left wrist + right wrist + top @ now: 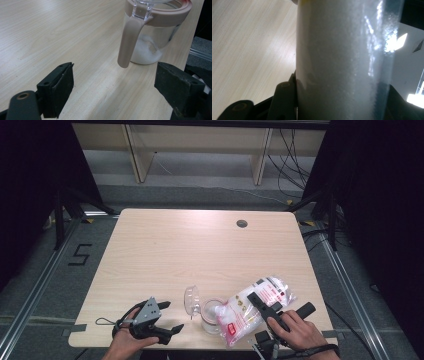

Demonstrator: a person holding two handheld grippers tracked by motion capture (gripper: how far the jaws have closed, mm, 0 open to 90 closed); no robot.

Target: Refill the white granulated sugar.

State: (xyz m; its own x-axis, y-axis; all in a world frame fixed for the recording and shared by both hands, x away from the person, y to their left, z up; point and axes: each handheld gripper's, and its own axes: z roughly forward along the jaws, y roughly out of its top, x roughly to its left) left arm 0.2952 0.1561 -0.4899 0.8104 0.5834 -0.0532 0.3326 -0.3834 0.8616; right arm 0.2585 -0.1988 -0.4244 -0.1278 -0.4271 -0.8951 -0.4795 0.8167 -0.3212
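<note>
1. High view: the right hand-held gripper pinches a tilted bag of white grains over the clear jar at the tabletop's near edge.
2. Left gripper view: the left hand-held gripper is spread near the jar, with white grains at its bottom.
3. Right gripper view: the bag sits between the jaws.

The jar's top is cut off.

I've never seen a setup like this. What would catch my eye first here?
Probably the plastic bag of white grains, clamped in the right gripper and tipped over a clear jar near the table's front edge. The jar's lid hangs open, and the left gripper waits open beside it.
</note>
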